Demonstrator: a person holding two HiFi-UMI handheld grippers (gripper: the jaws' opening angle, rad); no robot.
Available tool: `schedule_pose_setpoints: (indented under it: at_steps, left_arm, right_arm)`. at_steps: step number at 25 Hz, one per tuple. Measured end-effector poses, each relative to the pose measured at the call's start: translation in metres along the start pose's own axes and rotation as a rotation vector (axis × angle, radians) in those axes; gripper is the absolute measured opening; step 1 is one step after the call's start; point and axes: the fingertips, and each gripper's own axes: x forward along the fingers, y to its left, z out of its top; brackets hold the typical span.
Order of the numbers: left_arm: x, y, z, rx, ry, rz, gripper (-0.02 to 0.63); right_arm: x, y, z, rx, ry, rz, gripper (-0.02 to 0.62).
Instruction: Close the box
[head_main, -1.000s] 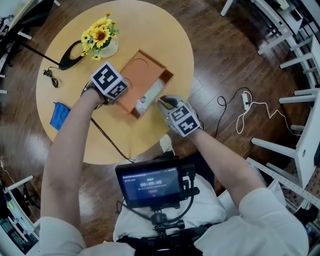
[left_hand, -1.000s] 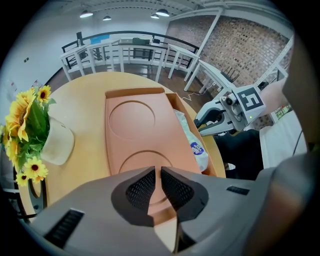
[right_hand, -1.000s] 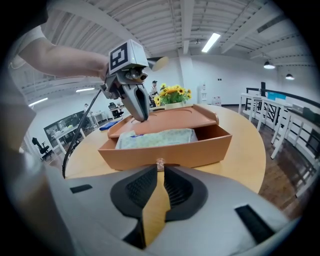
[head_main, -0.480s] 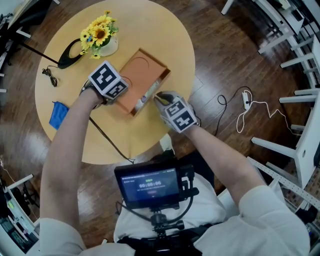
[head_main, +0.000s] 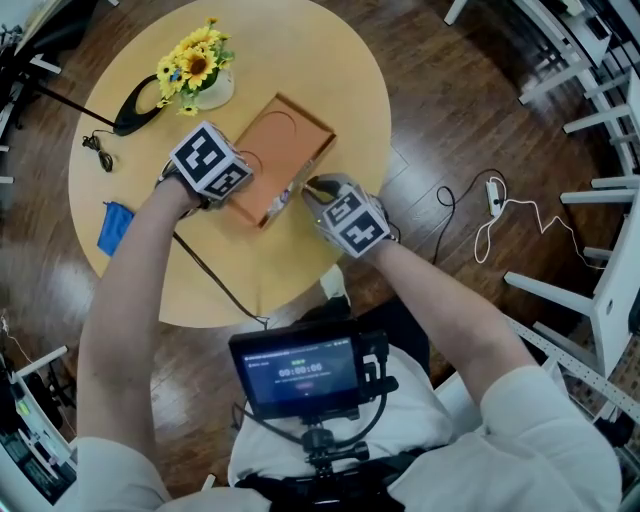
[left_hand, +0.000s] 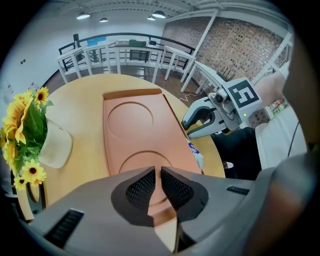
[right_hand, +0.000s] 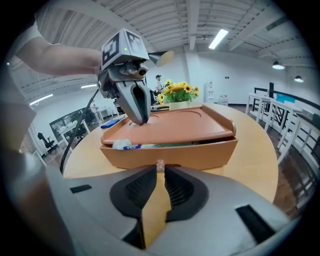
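Round wooden table (head_main: 300, 60) carries the orange box (head_main: 285, 150) toward our right side. Our right gripper (right_hand: 161, 175) is opening its jaws, only a narrow slit so far, with the small clear knob (right_hand: 160, 165) on the box's front wall between the tips. Our left gripper (left_hand: 158, 172) has its jaws almost together with nothing between them, tips down on the lid (left_hand: 135, 135). Along the front a gap is left under the lid, and we see a white packet (right_hand: 125, 145) with blue print poking out there. Beyond the box stand sunflowers (head_main: 197, 65). A blue cloth (head_main: 115, 228) lies near the table edge, and a black cable (head_main: 215, 275) runs off it.
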Motion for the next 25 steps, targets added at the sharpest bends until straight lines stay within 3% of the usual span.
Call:
schedule_pose_setpoints:
  at_steps: [6, 17, 23, 25]
  left_arm:
    - [0.000, 0.000, 0.000, 0.002, -0.011, -0.007, 0.032]
    - [0.001, 0.003, -0.005, -0.027, -0.009, -0.010, 0.031]
    - [0.000, 0.009, -0.009, -0.066, -0.034, 0.033, 0.018]
    - [-0.002, 0.008, -0.009, -0.094, -0.048, 0.067, 0.052]
  right_arm:
    - [0.005, 0.000, 0.004, -0.079, 0.046, 0.045, 0.055]
    - [0.005, 0.000, 0.001, -0.116, 0.061, 0.067, 0.058]
    - [0.006, -0.002, -0.005, -0.123, 0.085, 0.082, 0.078]
    - [0.000, 0.000, -0.012, -0.141, 0.109, 0.099, 0.107]
